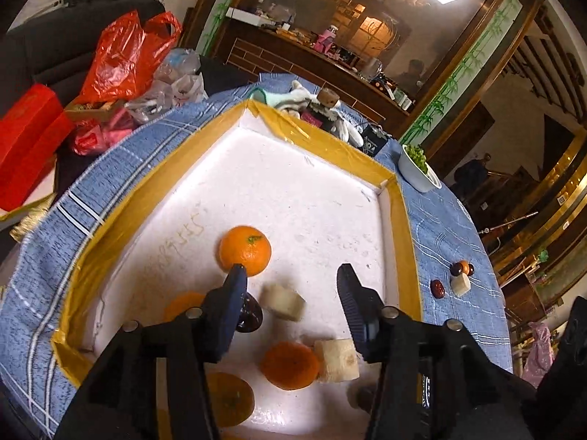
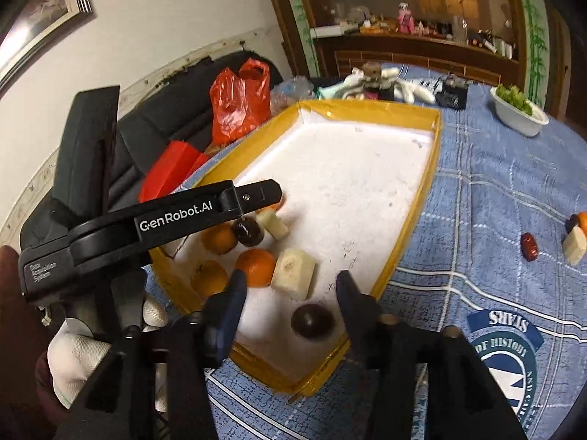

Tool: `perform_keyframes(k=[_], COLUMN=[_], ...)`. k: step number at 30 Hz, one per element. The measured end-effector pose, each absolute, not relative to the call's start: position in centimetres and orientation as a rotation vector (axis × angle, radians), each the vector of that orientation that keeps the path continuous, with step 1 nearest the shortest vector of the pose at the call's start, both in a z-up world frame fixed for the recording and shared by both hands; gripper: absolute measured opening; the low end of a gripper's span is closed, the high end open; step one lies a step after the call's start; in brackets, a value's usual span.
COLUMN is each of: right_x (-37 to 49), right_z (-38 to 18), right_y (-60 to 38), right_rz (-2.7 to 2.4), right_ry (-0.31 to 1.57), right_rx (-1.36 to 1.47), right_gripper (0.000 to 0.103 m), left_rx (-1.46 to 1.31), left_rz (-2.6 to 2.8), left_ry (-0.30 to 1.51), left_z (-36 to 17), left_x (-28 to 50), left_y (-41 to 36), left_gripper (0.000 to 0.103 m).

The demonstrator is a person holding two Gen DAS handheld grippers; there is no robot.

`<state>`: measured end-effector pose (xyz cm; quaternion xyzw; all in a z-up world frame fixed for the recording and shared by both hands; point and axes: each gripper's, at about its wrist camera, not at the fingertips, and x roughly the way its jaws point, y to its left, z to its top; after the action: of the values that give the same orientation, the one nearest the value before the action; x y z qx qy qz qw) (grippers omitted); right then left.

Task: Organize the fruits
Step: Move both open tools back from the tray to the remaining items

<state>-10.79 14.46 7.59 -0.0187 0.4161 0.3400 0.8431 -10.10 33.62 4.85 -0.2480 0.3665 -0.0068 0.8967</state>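
Over the white foam tray, your left gripper hangs wide open and empty above oranges and banana pieces. Only the right wrist view shows your right gripper, also spread and empty, above a dark fruit.

In the left wrist view, a dark round fruit is half hidden behind the left gripper's finger, and an orange beside it is partly covered too. Another orange is masked at its left by the gripper body. A dark fruit near the lower right finger is blurred and mostly covered. In the right wrist view, an orange is almost wholly concealed by the left gripper, and the fruit cluster on the desk is cut by the edge
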Motion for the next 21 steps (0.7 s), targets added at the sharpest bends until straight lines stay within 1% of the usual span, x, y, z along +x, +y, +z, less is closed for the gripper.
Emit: perform_keyframes(k=[1,3,4,6,8,11,18,21], right_x=[-11.0,-11.3,-11.6,-12.0,-12.3,-12.8,-13.1,-13.5], right_z=[7.9,8.5,8.8,9.3,9.6,9.7,9.5,9.5], right_y=[14.1,13.1,12.5,10.9,9.1,5.6,-2.6,-5.4], right_rz=[0.713,0.697,0.686,0.659,0.629,0.561,0.422,0.364], right_ry=[0.867,0.844,0.834,0.819,0.807,0.792,0.786,0.773], right_rx=[-0.037,-0.022,-0.012,0.025,0.064,0.145,0.335,0.385], right_gripper=[0.057,0.057,0.057,0.057,0.057,0.06,0.06,0.06], left_rx=[-0.513,-0.507,-0.499,-0.478,-0.449,-0.413,-0.3,-0.29], left_rz=[-0.01,0.004,0.011,0.029,0.034,-0.024,-0.223,-0.343], left_ry=[0.758,0.756,0.751,0.743,0.738,0.726,0.681,0.755], left_z=[5.1,5.7,6.0,6.8,7.8,9.1,11.4,11.0], left_x=[-10.2,-10.4,-10.7,-11.1,-11.5,-12.1,-14.4,-14.5], left_y=[33.6,33.3,33.0,32.2,30.9,28.3,20.5,17.1], left_gripper=[0.057,0.071,0.074,0.086,0.091,0.092,0.092,0.092])
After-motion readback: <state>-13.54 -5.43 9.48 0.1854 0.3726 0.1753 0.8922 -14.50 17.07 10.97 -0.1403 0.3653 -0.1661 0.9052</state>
